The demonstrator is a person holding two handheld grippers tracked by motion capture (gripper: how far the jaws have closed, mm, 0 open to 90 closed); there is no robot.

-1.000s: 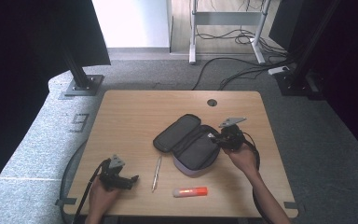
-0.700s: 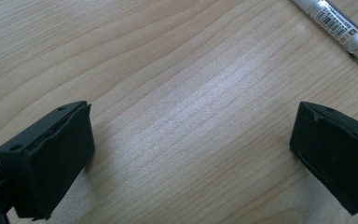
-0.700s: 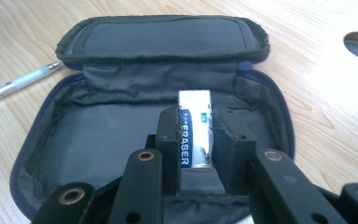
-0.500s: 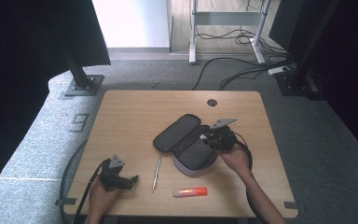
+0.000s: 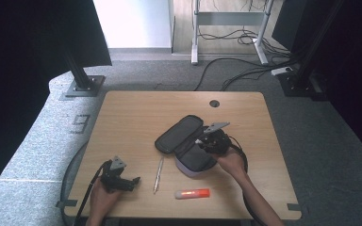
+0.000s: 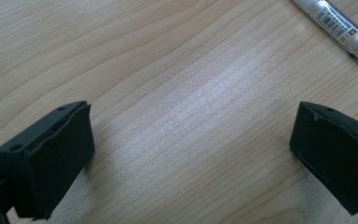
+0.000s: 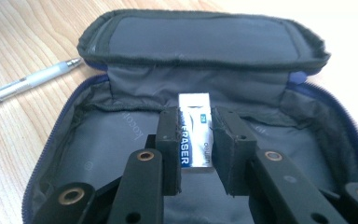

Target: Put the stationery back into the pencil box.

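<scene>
Already your right claw (image 7: pixel 196 144) was clenched on the eraser (image 7: pixel 196 135), held over the open pencil case (image 7: pixel 98 154); dropping it in remained. Pen (image 5: pixel 158 174) and orange marker (image 5: pixel 192 193) lay unpacked on the counter (image 5: pixel 132 122). Your left claw (image 6: pixel 191 154) was released, empty.

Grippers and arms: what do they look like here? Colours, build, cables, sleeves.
Both are black two-jaw tools. The left gripper has blocky matte black pads and a grey three-cornered plate on top, with a black cable trailing back. The right gripper has black linkage arms with brass-coloured pivot rings; it too carries a grey plate and a black cable. Forearms are bare, no sleeves visible.
</scene>
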